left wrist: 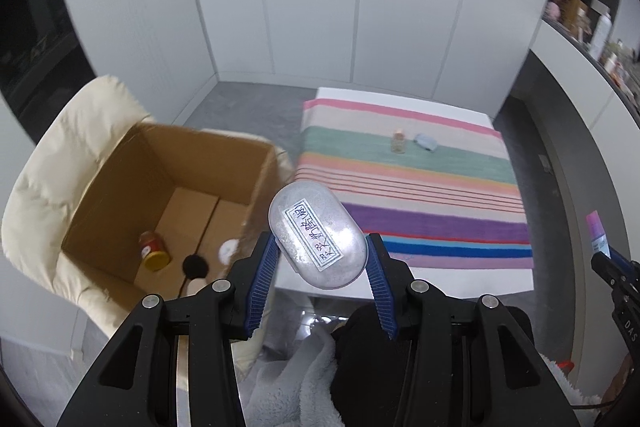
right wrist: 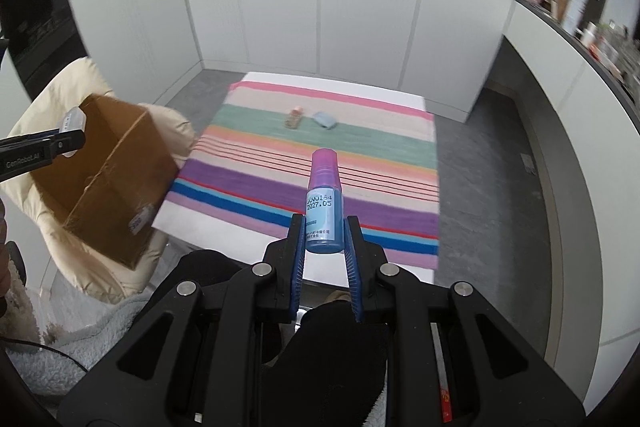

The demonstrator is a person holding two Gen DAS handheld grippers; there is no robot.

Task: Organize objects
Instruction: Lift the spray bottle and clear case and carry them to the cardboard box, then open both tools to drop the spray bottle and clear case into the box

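Carrying stage: left tongs (left wrist: 320, 247) clamp the silver tin (left wrist: 317, 234) mid-frame, right beside the cardboard box (left wrist: 132, 183) at lower left. Right tongs (right wrist: 325, 239) squeeze the blue bottle (right wrist: 324, 205). Next I'd guess: swing over the box, let go.

Tin (left wrist: 317, 234) label unreadable; shelf clutter (left wrist: 592, 23) blurred; small jar (left wrist: 398, 141) too small.
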